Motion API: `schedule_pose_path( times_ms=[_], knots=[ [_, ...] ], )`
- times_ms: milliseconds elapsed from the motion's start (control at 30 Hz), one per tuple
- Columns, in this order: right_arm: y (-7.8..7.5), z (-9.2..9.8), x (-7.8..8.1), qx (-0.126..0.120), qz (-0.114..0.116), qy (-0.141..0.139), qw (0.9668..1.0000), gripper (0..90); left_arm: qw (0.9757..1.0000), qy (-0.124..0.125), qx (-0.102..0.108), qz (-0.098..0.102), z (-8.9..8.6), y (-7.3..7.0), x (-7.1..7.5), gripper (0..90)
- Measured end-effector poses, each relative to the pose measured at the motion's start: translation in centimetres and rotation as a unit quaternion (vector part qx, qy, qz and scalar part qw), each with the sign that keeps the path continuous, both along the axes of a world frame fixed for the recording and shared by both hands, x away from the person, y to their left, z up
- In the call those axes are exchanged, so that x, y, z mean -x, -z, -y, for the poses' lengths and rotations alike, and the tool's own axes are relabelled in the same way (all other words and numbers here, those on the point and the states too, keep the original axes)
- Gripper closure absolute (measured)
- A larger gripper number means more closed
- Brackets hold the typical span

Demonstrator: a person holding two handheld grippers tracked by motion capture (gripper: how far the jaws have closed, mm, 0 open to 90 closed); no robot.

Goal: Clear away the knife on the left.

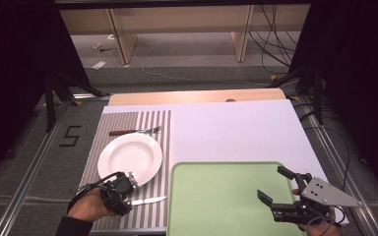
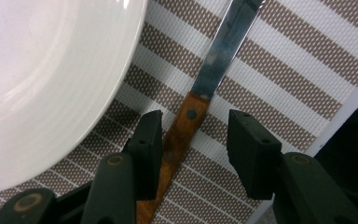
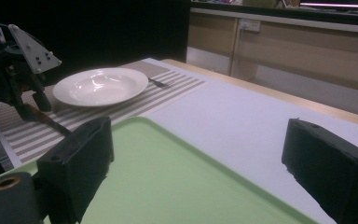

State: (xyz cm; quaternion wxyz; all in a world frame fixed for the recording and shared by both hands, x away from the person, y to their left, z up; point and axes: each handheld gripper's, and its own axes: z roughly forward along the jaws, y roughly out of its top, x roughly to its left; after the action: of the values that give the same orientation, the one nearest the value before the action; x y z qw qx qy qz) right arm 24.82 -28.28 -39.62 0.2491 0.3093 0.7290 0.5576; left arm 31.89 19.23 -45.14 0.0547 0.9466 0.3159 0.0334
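Table knife, wooden handle, steel blade (image 2: 186,126) — laid on the brown-and-white striped placemat (image 2: 279,74), just beside the white ceramic plate (image 2: 42,79). Long axis runs along the mat's near edge, blade pointed toward the pale green plastic tray (image 1: 221,196). Left gripper (image 2: 193,140) is lowered astride the handle for pickup — jaws parted, one pad touching, no grip seen. Right gripper (image 3: 196,154) is held wide open over the tray.

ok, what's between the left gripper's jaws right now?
The knife's wooden handle, lying on the striped placemat; left gripper jaws straddle it, one pad touching, the other apart. Left gripper view shows this.
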Motion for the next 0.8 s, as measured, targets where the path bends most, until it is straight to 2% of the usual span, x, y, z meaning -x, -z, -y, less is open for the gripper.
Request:
schedule_pose_path(
  times_ms=[100, 233, 300, 400, 467, 667, 800],
  knots=[
    [0.04, 0.00, -0.01, 0.002, -0.001, 0.000, 1.0000, 9.9, 1.0000, -0.003, -0.005, -0.003, -0.05, 0.18, -0.11, 58.7],
    [0.04, 0.00, -0.03, 0.001, -0.002, 0.000, 1.0000, 9.9, 0.9997, 0.004, -0.013, -0.019, -0.08, 0.79, -0.45, 64.1],
    [0.03, 0.00, -0.01, 0.001, 0.000, 0.000, 1.0000, 9.9, 0.9998, -0.002, 0.000, -0.021, -0.18, 0.80, -0.53, 69.9],
    [0.03, 0.00, -0.02, 0.001, -0.002, 0.000, 1.0000, 10.0, 0.9997, 0.008, 0.005, -0.022, -0.21, 0.80, -0.59, 76.1],
    [0.03, 0.01, -0.01, 0.001, 0.000, 0.000, 1.0000, 9.9, 0.9996, 0.018, -0.001, -0.022, -0.18, 0.74, -0.62, 76.6],
    [0.02, 0.02, 0.01, 0.001, 0.000, 0.000, 1.0000, 10.0, 0.9997, 0.014, 0.005, -0.022, -0.22, 0.74, -0.62, 77.2],
    [0.02, 0.01, -0.01, 0.002, 0.000, 0.000, 1.0000, 10.0, 0.9994, 0.005, 0.029, -0.018, -0.40, 0.28, -0.63, 77.3]
  ],
)
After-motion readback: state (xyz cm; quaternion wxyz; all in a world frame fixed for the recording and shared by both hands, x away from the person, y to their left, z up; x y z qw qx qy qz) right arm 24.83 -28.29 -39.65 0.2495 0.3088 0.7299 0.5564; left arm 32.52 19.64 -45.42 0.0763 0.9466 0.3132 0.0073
